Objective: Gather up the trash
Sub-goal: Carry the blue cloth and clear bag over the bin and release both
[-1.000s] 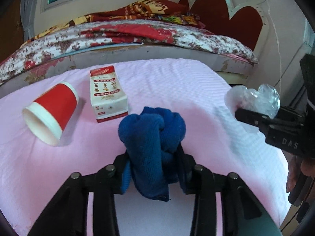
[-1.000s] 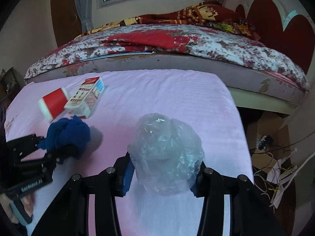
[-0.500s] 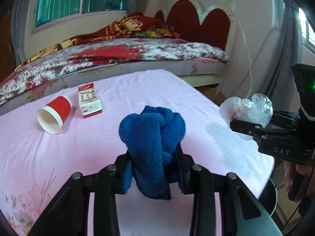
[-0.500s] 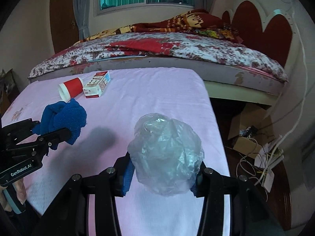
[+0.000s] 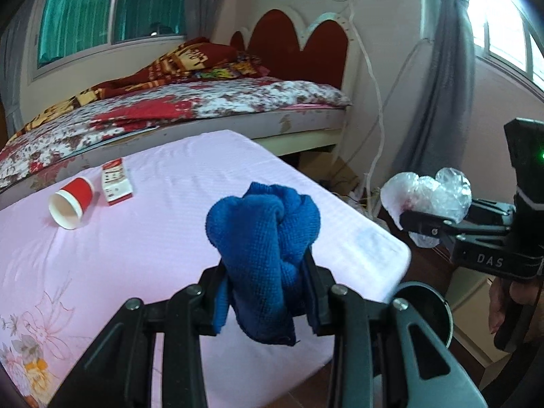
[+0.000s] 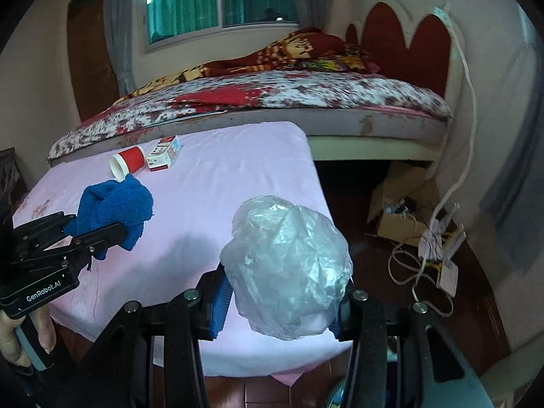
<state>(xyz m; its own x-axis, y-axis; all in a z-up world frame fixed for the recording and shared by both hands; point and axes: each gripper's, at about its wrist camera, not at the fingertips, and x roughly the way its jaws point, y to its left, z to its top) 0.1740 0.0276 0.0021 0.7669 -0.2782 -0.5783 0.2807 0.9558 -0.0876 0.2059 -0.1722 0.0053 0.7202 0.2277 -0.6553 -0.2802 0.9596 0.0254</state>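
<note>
My left gripper [image 5: 265,292] is shut on a bunched blue cloth [image 5: 265,238] and holds it above the near edge of the pink-covered table [image 5: 170,187]. My right gripper [image 6: 282,299] is shut on a crumpled clear plastic bag [image 6: 289,265], raised over the table's right front corner. The bag also shows in the left wrist view [image 5: 428,197], and the cloth in the right wrist view [image 6: 112,207]. A red paper cup [image 5: 71,200] lies on its side beside a small white and red carton [image 5: 115,183] at the table's far left.
A round dark bin rim [image 5: 425,309] shows just past the table's front right corner. A bed with a flowered cover [image 6: 272,95] stands behind the table. A cardboard box [image 6: 401,207] and cables [image 6: 435,248] lie on the floor to the right.
Both grippers have drawn back and up from the table toward its front right edge, each keeping its load. The cup and carton have stayed in place and look farther away.
</note>
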